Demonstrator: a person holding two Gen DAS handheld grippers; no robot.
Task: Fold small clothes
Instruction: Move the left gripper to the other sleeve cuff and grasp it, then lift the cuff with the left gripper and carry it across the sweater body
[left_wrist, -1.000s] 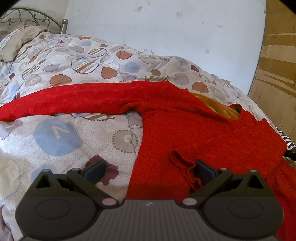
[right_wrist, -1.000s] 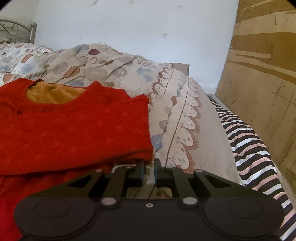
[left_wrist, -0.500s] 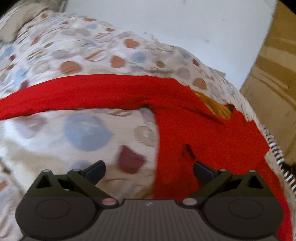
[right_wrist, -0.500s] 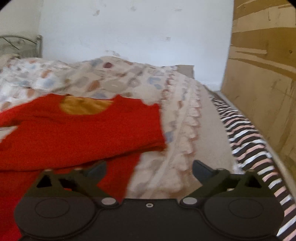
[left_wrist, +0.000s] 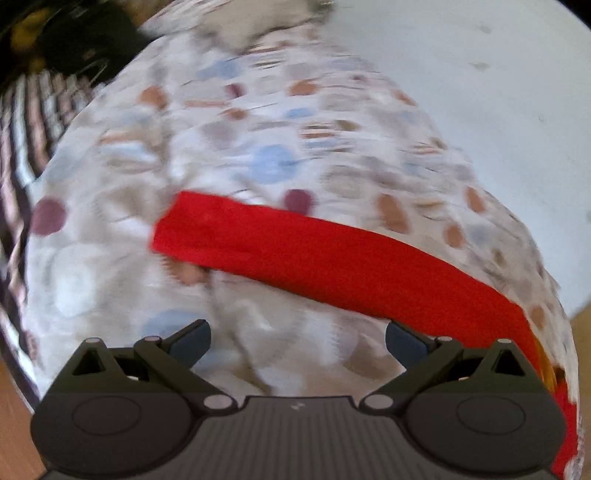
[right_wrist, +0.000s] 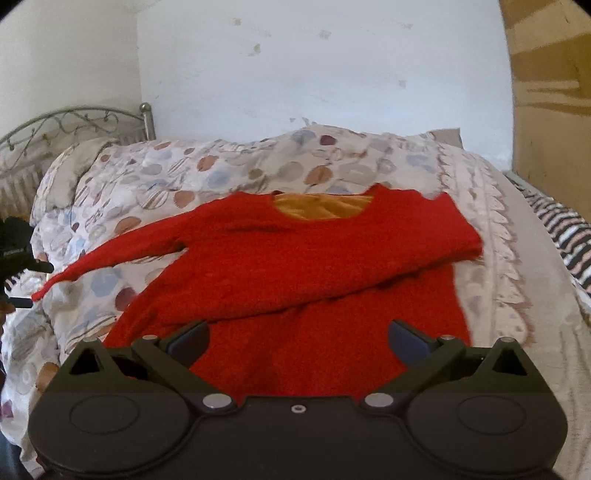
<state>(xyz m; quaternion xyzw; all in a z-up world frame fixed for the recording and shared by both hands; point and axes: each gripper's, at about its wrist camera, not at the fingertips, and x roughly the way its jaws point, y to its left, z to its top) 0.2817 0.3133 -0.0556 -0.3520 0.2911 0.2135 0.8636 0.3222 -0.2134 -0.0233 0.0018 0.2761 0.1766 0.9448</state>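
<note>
Your red knitted sweater (right_wrist: 295, 266) lies flat on the bed, on top of the pale quilt with round blue, brown and plum spots (right_wrist: 192, 173). Its neck hole, with a yellow-orange lining (right_wrist: 325, 208), points toward the white wall (right_wrist: 332, 74). One sleeve is folded across the chest, and its edge runs slanted from the right shoulder down toward the left. The other long red sleeve (left_wrist: 314, 254) is stretched out straight to the left, with its cuff edge lying on the quilt.

Your right gripper (right_wrist: 298, 338) hangs over the bottom part of the sweater. Its fingers (right_wrist: 190, 338) are spread wide with nothing between them. Your left gripper (left_wrist: 297, 338) is over bare quilt, near the stretched sleeve but not touching it. Its fingers (left_wrist: 404, 341) are spread wide too, and they hold nothing. The left view is blurry.

There is open quilt all around the left sleeve. On the right, the quilt's scalloped edge (right_wrist: 495, 236) lies just beside the sweater, and past it is a striped sheet (right_wrist: 569, 236) and a brown wooden board (right_wrist: 550, 92). A metal bed frame (right_wrist: 74, 122) stands at the far left.
</note>
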